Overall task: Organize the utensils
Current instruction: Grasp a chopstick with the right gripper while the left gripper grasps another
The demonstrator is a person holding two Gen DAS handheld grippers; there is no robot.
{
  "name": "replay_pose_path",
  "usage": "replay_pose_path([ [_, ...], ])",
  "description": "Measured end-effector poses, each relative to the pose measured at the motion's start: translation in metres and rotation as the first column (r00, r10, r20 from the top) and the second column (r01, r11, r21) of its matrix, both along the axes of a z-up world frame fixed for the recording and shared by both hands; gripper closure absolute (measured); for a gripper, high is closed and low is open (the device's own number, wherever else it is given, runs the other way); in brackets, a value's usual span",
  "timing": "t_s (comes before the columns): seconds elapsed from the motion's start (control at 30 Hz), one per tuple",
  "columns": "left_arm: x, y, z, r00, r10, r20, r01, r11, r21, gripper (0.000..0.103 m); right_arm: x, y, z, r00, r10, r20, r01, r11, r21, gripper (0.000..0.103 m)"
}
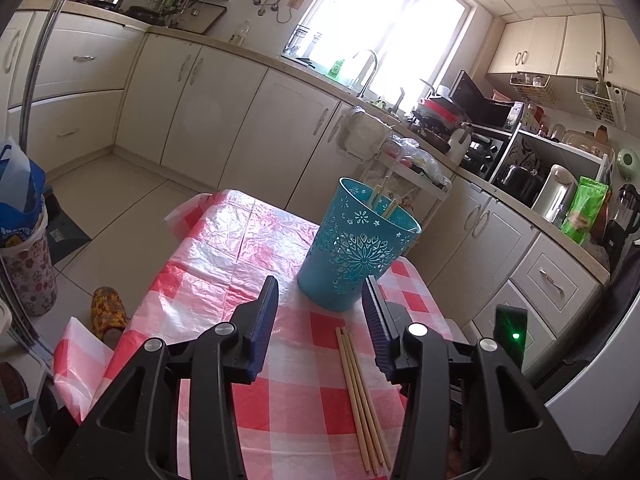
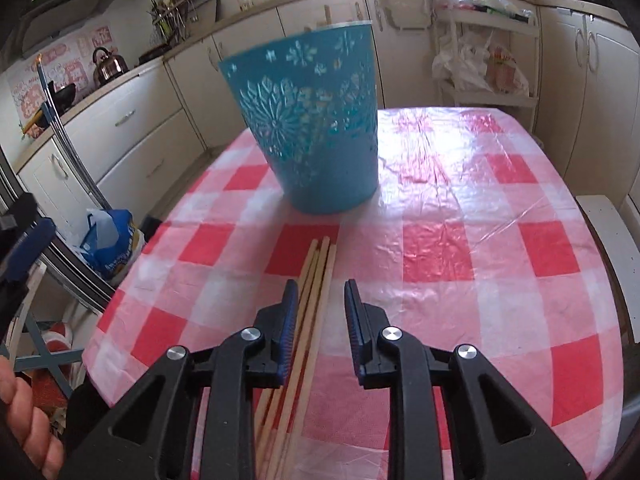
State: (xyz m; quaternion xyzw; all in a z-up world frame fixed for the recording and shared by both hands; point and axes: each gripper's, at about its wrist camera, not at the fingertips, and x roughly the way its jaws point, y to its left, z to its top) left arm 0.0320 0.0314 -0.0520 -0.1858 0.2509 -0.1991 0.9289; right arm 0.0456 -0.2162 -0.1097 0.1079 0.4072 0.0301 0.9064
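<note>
Where the loose chopsticks (image 2: 310,304) lie side by side on the checked cloth of the bench (image 2: 480,248), their far tips point at the teal holder (image 2: 312,120), near it but apart.

Holder: upright, cut-out pattern, a few chopsticks (image 1: 384,200) already standing inside.

Right hand-held gripper (image 2: 320,300): jaws partly spread and empty, low over the bundle; the sticks run by the inner face of its left finger, so not yet pinched.

Left hand-held gripper (image 1: 322,300): jaws spread wider, empty, with the holder's base seen between the fingertips.

Risks, judged: the off-centre bundle may be caught only in part, and smooth round sticks could roll or fan out on the slick cloth. A lightweight holder may tip if nudged by either finger.
</note>
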Motion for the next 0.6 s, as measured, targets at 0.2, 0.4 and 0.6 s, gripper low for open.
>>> replay_pose_path([
  [0.2, -0.001, 0.003, -0.005, 1.000, 0.006, -0.027, -0.006, 1.000, 0.015, 0.059, 0.013, 0.009, -0.017, 0.998, 0.002, -0.069, -0.007, 0.997, -0.071, 0.079],
  [0.4, 0.001, -0.002, -0.011, 0.999, -0.001, -0.045, 0.002, 1.000, 0.022, 0.055, 0.014, 0.004, -0.019, 0.997, 0.013, -0.074, -0.021, 0.993, -0.113, 0.080],
  [0.6, 0.016, -0.037, -0.020, 0.994, -0.060, -0.089, 0.069, 0.992, 0.103, 0.054, 0.014, 0.006, -0.020, 0.995, 0.058, -0.082, -0.072, 0.981, -0.179, 0.084],
])
